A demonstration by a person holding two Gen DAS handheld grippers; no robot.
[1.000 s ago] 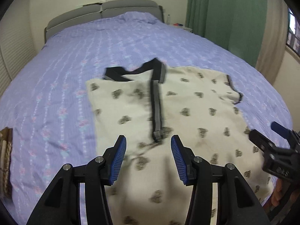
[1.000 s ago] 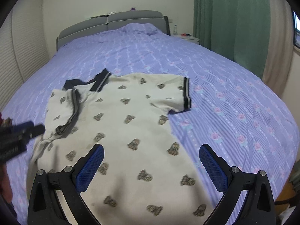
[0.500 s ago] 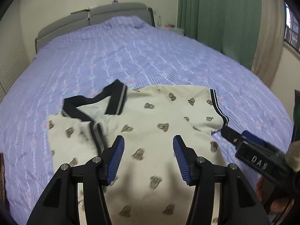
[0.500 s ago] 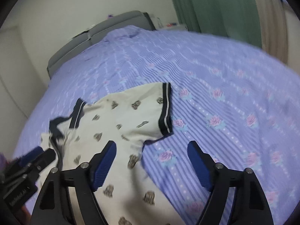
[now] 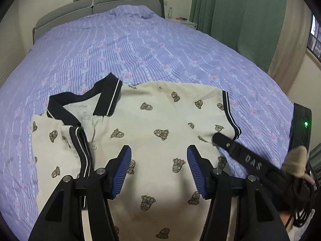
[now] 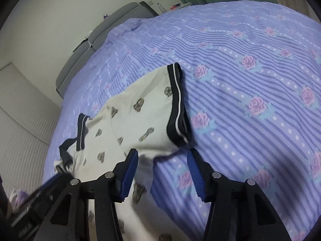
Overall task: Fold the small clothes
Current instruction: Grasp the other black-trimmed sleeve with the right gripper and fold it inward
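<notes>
As the cream, black-trimmed polo shirt (image 5: 160, 120) lies flat on the lilac floral bedspread (image 5: 140, 46), the right gripper (image 6: 162, 160), jaws just narrowing yet unclenched, straddles its sleeve edge, apparently to fold it, while the left gripper (image 5: 158, 160) hovers released over the chest.

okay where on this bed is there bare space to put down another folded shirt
The bedspread is bare between the shirt's collar and the grey headboard, and also beyond the shirt's striped sleeve cuff toward the green curtain. It is crowded at the near edge, where the shirt and both grippers sit.
</notes>
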